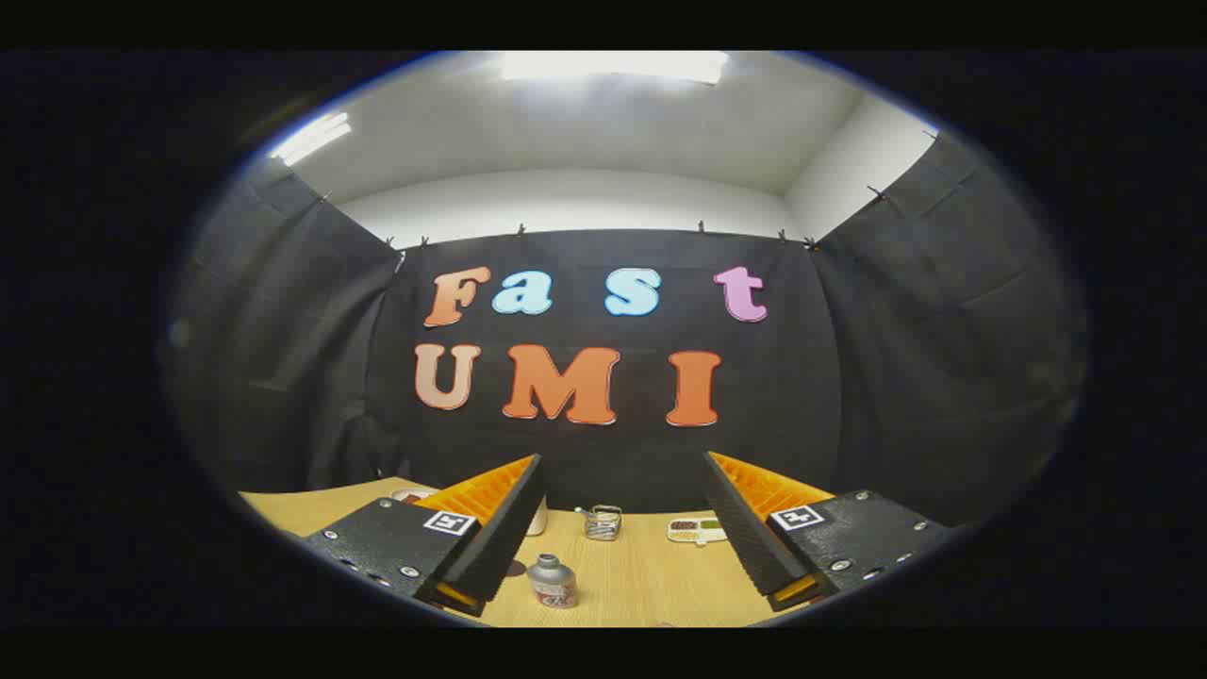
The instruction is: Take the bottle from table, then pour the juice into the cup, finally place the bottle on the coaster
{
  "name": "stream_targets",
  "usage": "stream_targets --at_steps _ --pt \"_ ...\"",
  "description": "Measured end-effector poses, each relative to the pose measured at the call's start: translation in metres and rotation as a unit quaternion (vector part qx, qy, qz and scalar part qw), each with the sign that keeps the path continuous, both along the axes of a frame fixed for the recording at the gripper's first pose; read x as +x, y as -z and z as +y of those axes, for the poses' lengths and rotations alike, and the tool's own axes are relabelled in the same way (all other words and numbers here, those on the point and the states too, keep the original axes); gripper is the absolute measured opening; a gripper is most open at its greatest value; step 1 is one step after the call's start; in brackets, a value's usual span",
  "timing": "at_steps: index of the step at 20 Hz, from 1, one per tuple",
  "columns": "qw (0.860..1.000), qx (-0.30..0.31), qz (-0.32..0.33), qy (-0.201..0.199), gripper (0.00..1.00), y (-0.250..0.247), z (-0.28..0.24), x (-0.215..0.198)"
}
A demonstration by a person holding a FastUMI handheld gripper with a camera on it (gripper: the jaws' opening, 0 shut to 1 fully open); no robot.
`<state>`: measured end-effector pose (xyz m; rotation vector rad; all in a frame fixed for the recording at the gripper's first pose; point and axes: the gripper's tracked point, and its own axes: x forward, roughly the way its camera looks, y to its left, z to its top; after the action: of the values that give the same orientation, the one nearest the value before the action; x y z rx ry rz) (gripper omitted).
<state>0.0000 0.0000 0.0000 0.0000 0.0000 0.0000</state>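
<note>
The gripper (pixel 622 528) fingers are spread wide, holding nothing. Between them, low in the frame, a small squat bottle (pixel 553 580) stands upright on the wooden surface (pixel 651 575), open room around it.

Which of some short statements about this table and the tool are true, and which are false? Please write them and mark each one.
1. The fingers of the tool stand wide apart with nothing between the pads. True.
2. The bottle is already held by the tool. False: it stands upright on the wooden table, untouched, nearer to the left finger.
3. A clear glass cup stands farther back than the bottle. True.
4. The bottle lies on its side. False: it stands upright, cap on top.
5. A small flat tray with coloured pieces lies right of the cup. True.
</note>
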Motion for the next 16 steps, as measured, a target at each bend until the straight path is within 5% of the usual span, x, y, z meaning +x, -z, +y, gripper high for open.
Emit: stream_targets --at_steps 16 --pt "1.0 0.001 0.005 -0.013 0.98 0.015 0.025 0.022"
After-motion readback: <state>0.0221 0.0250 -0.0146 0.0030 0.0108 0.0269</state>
